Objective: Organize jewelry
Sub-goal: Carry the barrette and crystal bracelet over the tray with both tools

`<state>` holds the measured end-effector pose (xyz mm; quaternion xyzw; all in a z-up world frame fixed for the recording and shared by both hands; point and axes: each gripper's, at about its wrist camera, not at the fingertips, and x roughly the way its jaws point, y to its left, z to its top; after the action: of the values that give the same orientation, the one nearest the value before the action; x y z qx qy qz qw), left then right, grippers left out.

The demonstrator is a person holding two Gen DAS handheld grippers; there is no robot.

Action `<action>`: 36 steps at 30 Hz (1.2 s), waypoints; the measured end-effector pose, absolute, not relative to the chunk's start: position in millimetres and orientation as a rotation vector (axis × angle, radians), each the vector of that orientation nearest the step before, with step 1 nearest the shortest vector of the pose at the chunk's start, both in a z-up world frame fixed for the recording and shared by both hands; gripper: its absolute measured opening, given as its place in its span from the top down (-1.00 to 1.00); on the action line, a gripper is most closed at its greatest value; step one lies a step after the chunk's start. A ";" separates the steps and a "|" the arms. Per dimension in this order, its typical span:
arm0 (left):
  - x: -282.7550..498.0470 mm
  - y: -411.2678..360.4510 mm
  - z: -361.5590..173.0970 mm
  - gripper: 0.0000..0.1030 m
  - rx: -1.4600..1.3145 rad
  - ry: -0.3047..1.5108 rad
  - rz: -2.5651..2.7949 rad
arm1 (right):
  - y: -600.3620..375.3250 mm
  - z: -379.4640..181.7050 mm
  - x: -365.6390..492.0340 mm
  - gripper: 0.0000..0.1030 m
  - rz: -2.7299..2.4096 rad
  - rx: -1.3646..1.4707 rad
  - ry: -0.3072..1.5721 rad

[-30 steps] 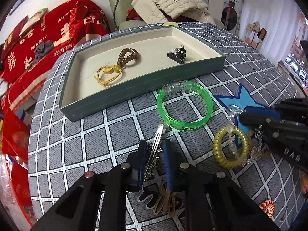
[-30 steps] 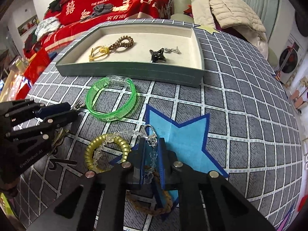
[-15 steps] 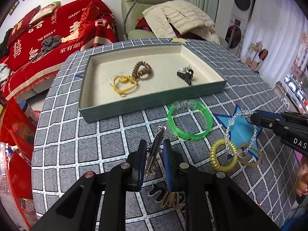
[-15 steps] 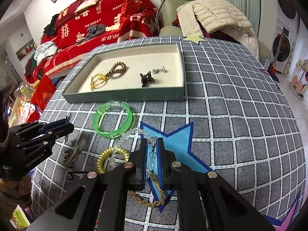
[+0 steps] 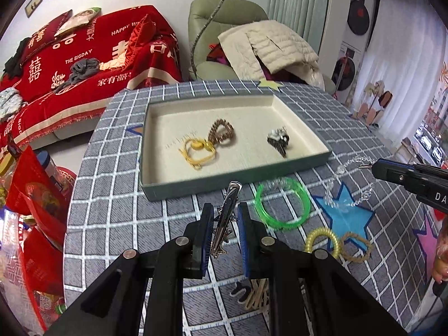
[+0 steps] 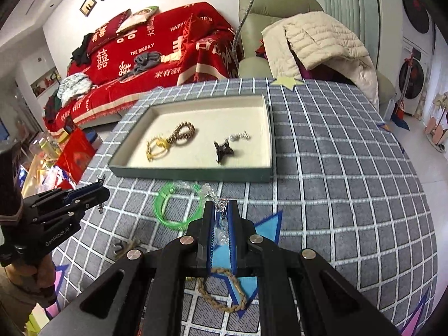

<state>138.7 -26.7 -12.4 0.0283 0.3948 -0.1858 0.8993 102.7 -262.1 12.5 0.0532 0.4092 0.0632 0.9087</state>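
Jaws first: my left gripper (image 5: pixel 225 224) pinches a slim metal hair clip (image 5: pixel 227 218) that stands up between the blue pads, and my right gripper (image 6: pixel 221 221) is pressed together on a clear bead bracelet (image 5: pixel 350 184), whose glassy loop dangles free above the cloth in the left view. Both pieces look lifted clear of the table (image 6: pixel 336 168), so I judge I am mid-carry with two items at once. Just beyond the pads, things are left on the checked grey cloth: a translucent green bangle (image 5: pixel 282 203), smooth and rigid; a yellow coiled hair tie (image 5: pixel 322 239) touching a braided tan band (image 5: pixel 355 247) on the blue star patch; and under the left gripper some tan loops and a dark wavy piece I cannot identify. Farther off sits the shallow green tray (image 5: pixel 238 179) with its cream lining, and it already holds a yellow cord piece (image 5: pixel 197 151) touching a brown coiled tie (image 5: pixel 221 131), plus a dark claw clip (image 5: pixel 278 141) with something small and sparkly beside it. By my count roughly a third is stowed, two are in transit, and at least four wait.
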 end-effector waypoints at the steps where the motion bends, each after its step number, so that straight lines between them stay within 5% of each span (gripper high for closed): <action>1: 141.4 -25.8 -9.8 0.26 0.056 0.811 -0.383 | -261.3 16.1 104.2 0.81 0.136 0.112 0.839; 17: 210.1 -18.4 2.2 0.26 -0.002 0.795 -0.291 | -238.4 38.6 169.5 0.81 0.207 0.114 0.799; 36: 303.1 -47.5 -32.0 0.25 0.078 0.840 -0.200 | -253.2 -12.0 285.8 0.81 0.133 0.188 0.873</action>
<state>303.1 -47.5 -32.0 0.0376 0.4070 -0.0969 0.9075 285.8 -253.2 -12.0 0.0911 0.4217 0.0645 0.8998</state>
